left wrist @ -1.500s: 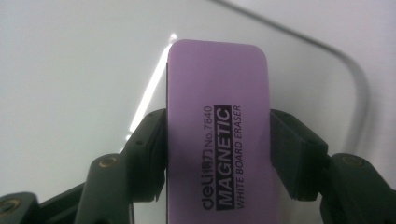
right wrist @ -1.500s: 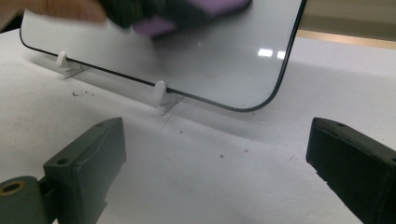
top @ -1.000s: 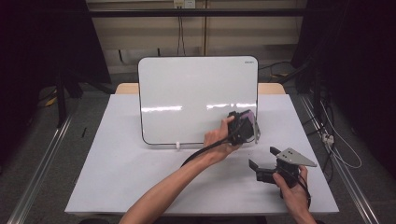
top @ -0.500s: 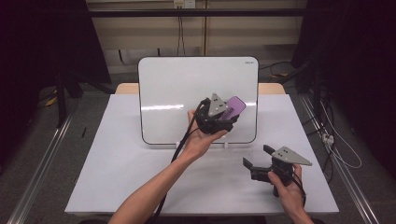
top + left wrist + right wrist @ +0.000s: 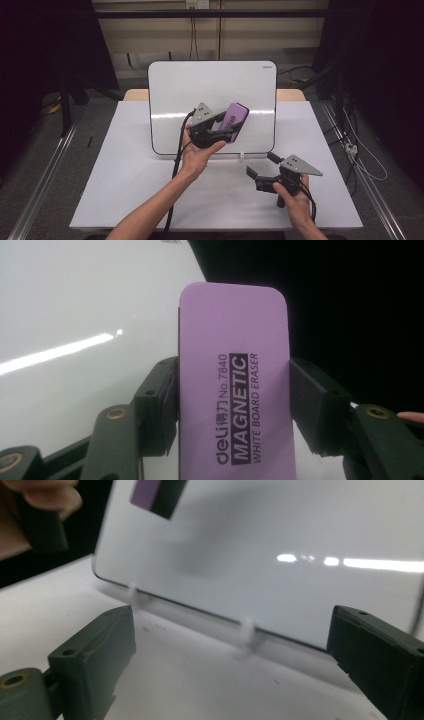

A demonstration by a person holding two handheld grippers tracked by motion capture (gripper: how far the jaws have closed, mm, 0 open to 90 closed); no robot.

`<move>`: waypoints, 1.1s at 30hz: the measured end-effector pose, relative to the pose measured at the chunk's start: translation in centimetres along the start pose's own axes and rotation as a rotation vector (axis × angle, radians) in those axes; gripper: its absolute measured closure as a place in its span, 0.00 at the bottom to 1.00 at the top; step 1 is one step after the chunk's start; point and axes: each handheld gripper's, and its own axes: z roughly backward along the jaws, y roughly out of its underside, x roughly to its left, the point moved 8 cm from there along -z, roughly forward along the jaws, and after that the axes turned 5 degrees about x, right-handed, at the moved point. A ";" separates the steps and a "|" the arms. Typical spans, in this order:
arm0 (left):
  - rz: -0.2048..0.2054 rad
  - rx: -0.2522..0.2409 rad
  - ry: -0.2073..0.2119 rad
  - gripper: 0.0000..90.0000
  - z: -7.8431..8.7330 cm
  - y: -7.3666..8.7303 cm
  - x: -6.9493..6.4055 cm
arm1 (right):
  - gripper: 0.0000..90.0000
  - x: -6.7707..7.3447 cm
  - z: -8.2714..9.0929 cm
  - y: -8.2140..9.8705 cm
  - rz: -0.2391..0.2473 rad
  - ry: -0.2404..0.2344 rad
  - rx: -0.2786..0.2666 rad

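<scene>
**High view: eraser held up against the whiteboard, left hand nearest**

High view, left to right, taking the whiteboard (image 5: 212,107) as landmark. Standing upright near the far edge of the white table (image 5: 125,175), propped on small white clips along its bottom edge. Blank as far as visible, apart from a streak of glare.

In front of the board's middle, raised off the table: left gripper (image 5: 231,126), clamped on a purple eraser (image 5: 235,119). Long axis of the eraser tilted, upper end leaning toward the board's right half. Seen in the left gripper view, jaws pressing both long sides of the eraser (image 5: 235,385), printed face toward the camera, board surface behind and to the left. Probably felt side toward the board, so any wiping stroke would fall to this hand, already right at the surface.

Below the board's lower right corner, low over the table: right gripper (image 5: 260,167), jaws spread wide with nothing between them, pointing toward the board's bottom edge. Farther from the board's face than the left one.

Hard to tell: whether the eraser actually touches the board or hovers just off it. Lower end of the eraser cut off in the left gripper view. No marks to erase made out anywhere.
</scene>
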 end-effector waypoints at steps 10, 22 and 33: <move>0.015 -0.028 -0.022 0.46 1.7 0.0 0.4 | 0.05 2.4 -2.1 -2.1 -0.039 -0.092 -0.121; 0.043 -0.019 -0.010 0.46 1.8 1.1 0.6 | 0.37 3.9 -4.6 -4.1 -0.116 -0.188 -0.177; 0.057 -0.023 0.008 0.46 1.2 2.4 0.0 | 0.66 3.8 -5.3 -4.4 -0.234 -0.254 -0.200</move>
